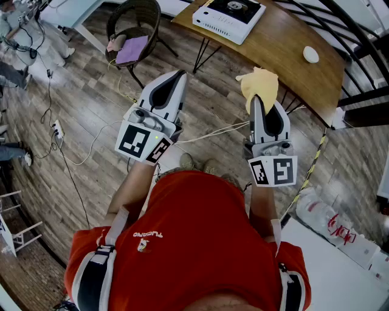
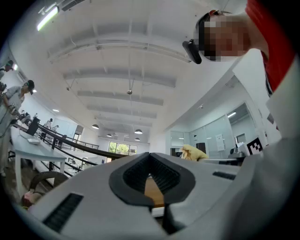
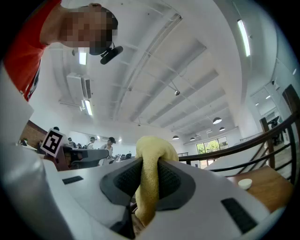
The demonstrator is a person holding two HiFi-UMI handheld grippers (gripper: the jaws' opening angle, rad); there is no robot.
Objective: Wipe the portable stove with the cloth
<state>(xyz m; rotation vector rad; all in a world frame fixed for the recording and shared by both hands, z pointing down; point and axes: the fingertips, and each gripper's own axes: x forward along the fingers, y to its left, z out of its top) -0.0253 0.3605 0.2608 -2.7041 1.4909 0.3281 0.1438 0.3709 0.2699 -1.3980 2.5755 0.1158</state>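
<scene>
Yellow fluffy cloth (image 3: 151, 180): it is clamped between the jaws of the right gripper (image 1: 256, 102). A soft bunch rises over the jaw tips and one fold hangs down between the pads.
Right jaws: closed on the cloth; the black ribbed pads (image 3: 172, 180) press it from both sides.
Left jaws: the left gripper (image 1: 180, 75) has its jaws together, with the tips meeting. Its black ribbed pads (image 2: 136, 176) leave only a small diamond-shaped gap behind the tips.
White box-shaped portable stove with black top (image 1: 229, 18): it lies on the brown wooden table (image 1: 285, 51), well ahead of both pairs of jaws and apart from them.
Cloth to stove: well apart. In the head view the cloth shows at the near edge of the table.
Materials: both grippers are smooth pale grey plastic, each with a marker cube. The floor (image 1: 91, 97) is of wood planks.
Head view only: the stove and the whole curved table.
Gripper views only: the ribs of the pads, the pinch on the cloth and a white ceiling with lamps.
Small white round object (image 1: 310, 54): it lies on the table, and the right gripper view shows it beyond the right jaw.
</scene>
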